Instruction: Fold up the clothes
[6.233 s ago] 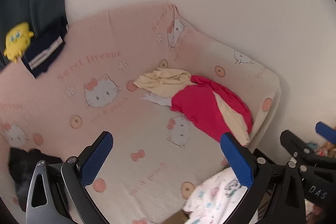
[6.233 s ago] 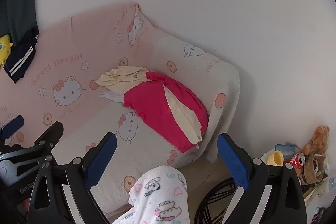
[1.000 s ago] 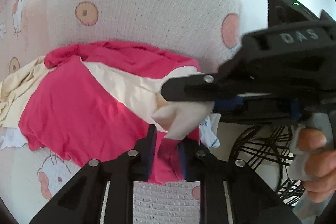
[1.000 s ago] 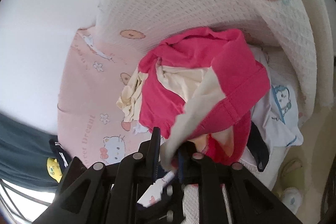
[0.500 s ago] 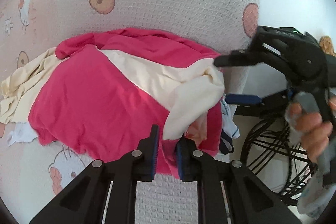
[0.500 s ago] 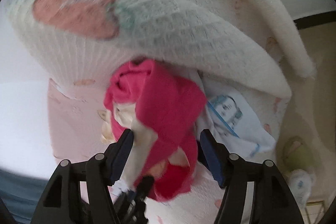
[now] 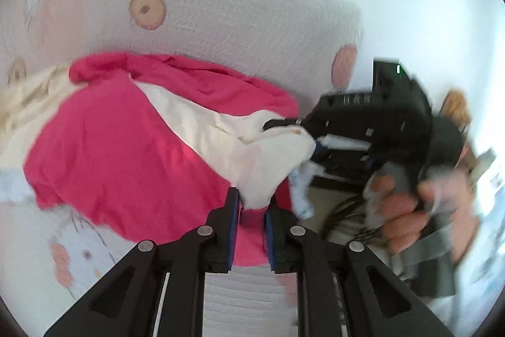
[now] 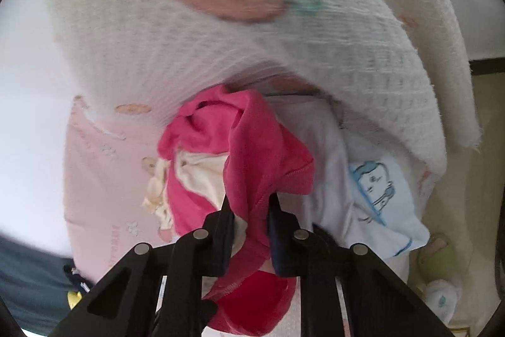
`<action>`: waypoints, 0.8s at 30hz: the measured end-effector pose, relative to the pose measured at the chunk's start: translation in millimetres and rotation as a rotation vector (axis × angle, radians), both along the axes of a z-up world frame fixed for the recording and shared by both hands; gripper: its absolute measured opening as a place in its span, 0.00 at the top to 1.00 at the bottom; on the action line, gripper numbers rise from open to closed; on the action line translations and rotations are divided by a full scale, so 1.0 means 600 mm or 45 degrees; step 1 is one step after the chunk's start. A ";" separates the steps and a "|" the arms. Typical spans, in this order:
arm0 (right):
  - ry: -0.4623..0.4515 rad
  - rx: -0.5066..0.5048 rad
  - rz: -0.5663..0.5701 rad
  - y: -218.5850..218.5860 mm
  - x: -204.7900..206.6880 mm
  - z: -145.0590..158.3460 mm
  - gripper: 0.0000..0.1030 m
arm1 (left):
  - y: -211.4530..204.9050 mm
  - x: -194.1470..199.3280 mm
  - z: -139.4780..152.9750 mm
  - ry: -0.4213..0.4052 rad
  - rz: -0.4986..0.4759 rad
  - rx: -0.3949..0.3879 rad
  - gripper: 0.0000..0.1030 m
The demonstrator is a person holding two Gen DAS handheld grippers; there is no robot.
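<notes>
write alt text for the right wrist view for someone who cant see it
The right gripper has a fold of a pink and cream garment between its closing jaws, bunched on a sofa under a textured white and pink cover. Just right lies a white garment with a blue cartoon print. The picture is blurred.

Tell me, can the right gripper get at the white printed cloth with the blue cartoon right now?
Probably not as things stand: the right gripper has its jaws closing on the pink and cream garment. The white cloth with the blue cartoon lies uncovered just beside it, so it would have to let go first.
</notes>
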State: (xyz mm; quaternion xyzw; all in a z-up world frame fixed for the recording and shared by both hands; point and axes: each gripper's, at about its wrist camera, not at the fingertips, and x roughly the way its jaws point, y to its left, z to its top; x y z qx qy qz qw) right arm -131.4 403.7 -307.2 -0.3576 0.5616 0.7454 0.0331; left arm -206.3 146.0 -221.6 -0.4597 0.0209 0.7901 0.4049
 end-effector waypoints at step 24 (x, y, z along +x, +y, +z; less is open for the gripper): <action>0.118 0.135 0.276 -0.099 -0.002 0.105 0.84 | 0.014 -0.058 0.002 0.109 -0.026 0.001 0.36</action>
